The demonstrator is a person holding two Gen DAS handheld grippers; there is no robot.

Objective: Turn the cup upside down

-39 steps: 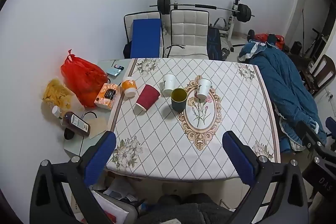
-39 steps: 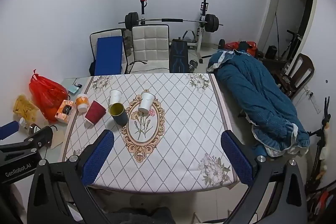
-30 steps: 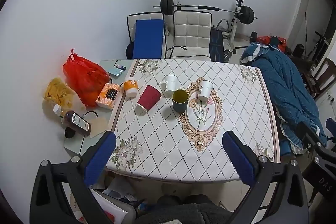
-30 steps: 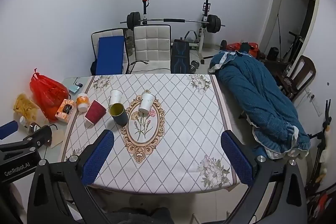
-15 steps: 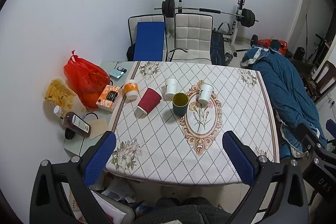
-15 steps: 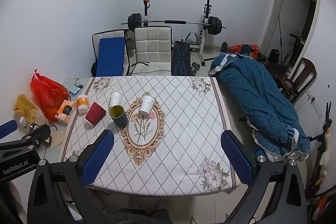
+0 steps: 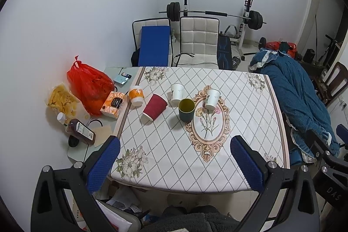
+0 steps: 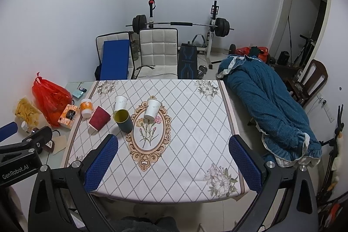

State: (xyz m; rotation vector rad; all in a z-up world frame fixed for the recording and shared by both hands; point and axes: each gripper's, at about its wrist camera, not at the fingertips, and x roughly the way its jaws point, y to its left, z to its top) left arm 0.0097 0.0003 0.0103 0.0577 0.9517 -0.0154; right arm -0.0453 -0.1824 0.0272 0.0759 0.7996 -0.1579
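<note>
Both grippers are hanging high over the near edge of the worktop (image 7: 195, 166), the left gripper (image 7: 174, 160) and right gripper (image 8: 173, 161) with jaws spread wide and gripping nothing. Over the last second both views are drifting slightly back and up, so no approach is under way yet. Farther off, the dark cup (image 7: 186, 109) is standing mouth-up, the red cup (image 7: 154, 107) lying tipped, two white cups (image 7: 176, 92) beyond. Which cup is meant is unclear; the rims are too small to judge.

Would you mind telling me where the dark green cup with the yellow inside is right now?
The dark green cup stands upright on the table, left of centre in both views, between the red paper cup and the oval flower motif.
</note>
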